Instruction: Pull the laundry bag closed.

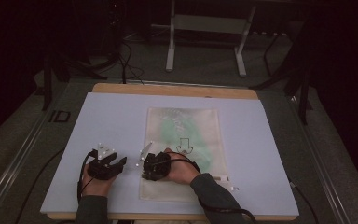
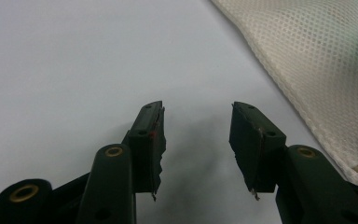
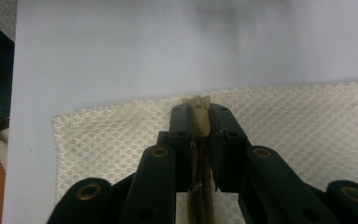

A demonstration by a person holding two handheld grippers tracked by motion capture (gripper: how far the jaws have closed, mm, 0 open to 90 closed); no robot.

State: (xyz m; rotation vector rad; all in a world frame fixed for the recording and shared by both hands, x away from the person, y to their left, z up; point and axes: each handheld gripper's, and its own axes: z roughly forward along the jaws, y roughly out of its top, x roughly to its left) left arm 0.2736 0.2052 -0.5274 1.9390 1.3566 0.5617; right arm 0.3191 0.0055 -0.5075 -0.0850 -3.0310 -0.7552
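A cream mesh zip bag with green contents and a dark arrow print lies flat on the pale board. My right gripper rests at the bag's near left edge, pointing left. In the right gripper view the right gripper is shut on the beige zipper end of the bag. My left gripper lies on the board just left of the bag, apart from it. In the left gripper view the left gripper is open with nothing between its jaws, and the bag's mesh is at the right.
The board sits on a wooden table. Beyond the far edge stand the legs of a metal frame, with cables on the dark floor. A small pale part lies at the bag's near right corner.
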